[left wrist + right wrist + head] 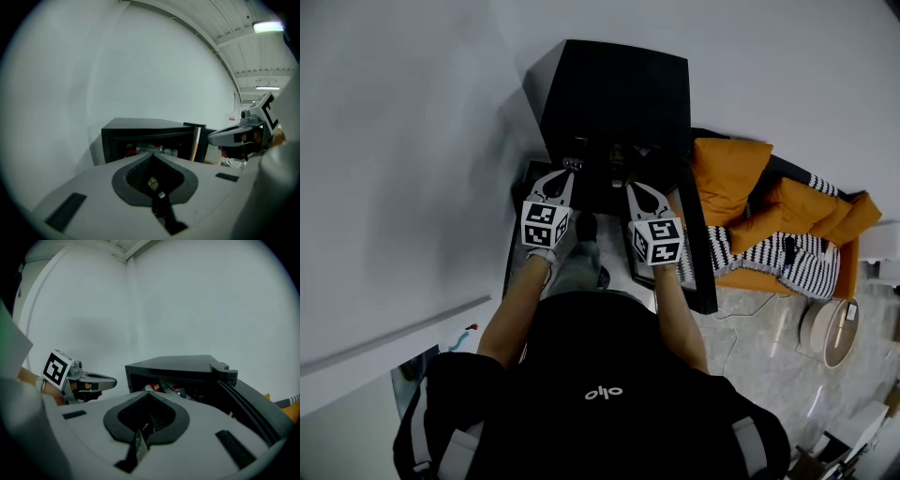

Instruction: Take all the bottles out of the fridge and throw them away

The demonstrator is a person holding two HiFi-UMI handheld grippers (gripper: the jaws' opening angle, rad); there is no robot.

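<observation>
Both tools up in front of the fridge (619, 84), its door (698, 244) swung open on the right; left gripper (572, 167) clenched tight, nothing btwn the jaws; right gripper (634, 190) same, jaws together and empty; bottles (157, 150) lie inside the fridge, a clear one on its side w/ red bits beside it; neither tool touches them; orange jacket (741, 178) heaped just right of the door.

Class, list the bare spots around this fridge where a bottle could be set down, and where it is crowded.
Free: the fridge top against the wall; the tiled floor between the open door and the round white object. Crowded: the shelf of bottles; the orange cushions.
</observation>
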